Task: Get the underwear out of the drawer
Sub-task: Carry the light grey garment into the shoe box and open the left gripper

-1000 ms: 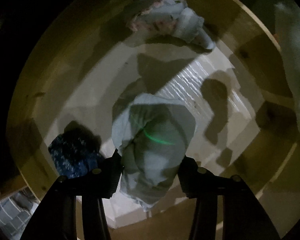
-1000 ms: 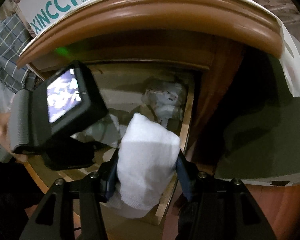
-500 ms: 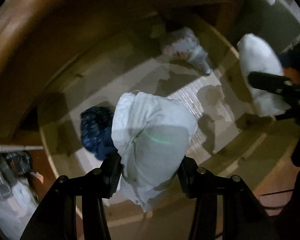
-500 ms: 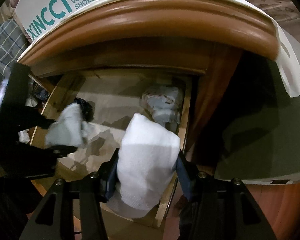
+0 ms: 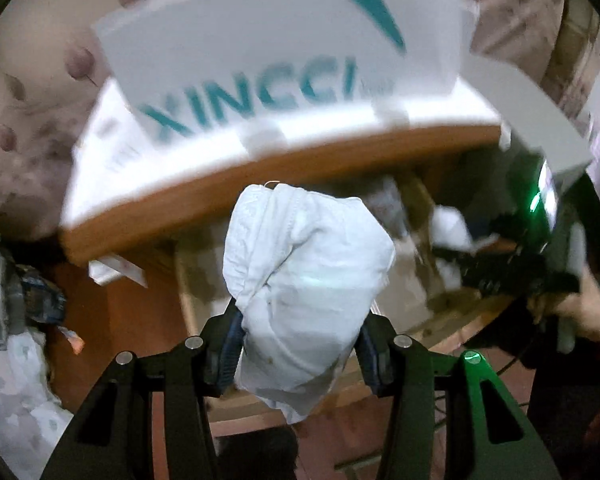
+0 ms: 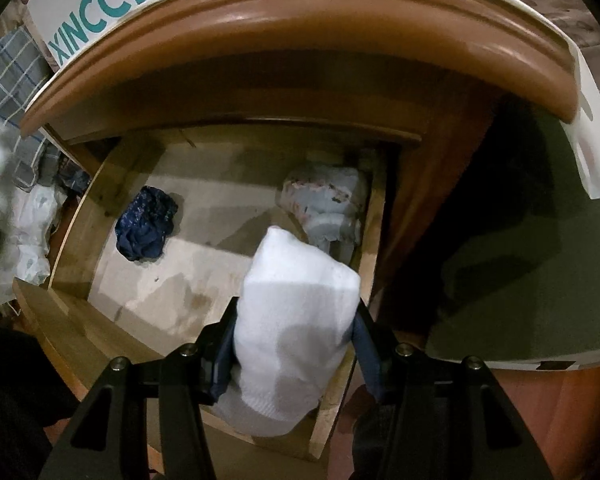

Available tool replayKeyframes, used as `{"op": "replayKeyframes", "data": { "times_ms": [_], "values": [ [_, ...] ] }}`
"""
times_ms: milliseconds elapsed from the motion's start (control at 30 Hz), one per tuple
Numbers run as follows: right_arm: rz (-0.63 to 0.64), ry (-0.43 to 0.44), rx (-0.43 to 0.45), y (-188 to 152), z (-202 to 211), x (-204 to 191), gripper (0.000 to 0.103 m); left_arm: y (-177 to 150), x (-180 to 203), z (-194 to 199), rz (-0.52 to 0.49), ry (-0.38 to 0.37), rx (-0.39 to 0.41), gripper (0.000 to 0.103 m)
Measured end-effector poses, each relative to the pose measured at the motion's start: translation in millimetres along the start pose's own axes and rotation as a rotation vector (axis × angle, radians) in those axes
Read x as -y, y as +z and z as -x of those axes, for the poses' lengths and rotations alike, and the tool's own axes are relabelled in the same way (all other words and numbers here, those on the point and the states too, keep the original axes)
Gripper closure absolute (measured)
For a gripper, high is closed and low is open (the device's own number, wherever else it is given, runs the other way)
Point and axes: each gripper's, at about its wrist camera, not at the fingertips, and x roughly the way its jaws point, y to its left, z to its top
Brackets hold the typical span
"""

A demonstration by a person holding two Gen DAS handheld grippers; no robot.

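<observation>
My left gripper is shut on a rolled pale white piece of underwear, held up in front of the cabinet's brown top edge. In the right wrist view my right gripper is shut on a thick white rolled bundle above the front right corner of the open wooden drawer. Inside the drawer lie a dark blue patterned piece at the left and a light flowered bundle at the back right. The right gripper with its white bundle shows at the right of the left wrist view.
A white shoe box printed XINCCI sits on the cabinet top. Checked and pale cloth lies left of the drawer. A grey-green surface lies at the right. A hand holds the right gripper.
My left gripper has risen out of the drawer with the pale underwear and now faces the cabinet top and shoe box. The right gripper and its bundle have stayed put.
</observation>
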Motion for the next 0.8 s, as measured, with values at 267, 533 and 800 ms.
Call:
{"op": "replayKeyframes", "data": {
  "times_ms": [267, 533, 800],
  "values": [
    [0.016, -0.007, -0.002, -0.7, -2.3, -4.8, 0.050, 61.1, -27.3, 92.0, 0.044, 0.023, 0.183, 0.058],
    [0.032, -0.030, 0.001, -0.6, -4.6, -8.4, 0.050, 138.2, -51.3, 124.3, 0.098, 0.083, 0.256, 0.057],
    [0.030, -0.025, -0.006, -0.6, -6.3, -8.5, 0.050, 187.3, -60.7, 66.4, 0.174, 0.112, 0.190, 0.057]
  ]
}}
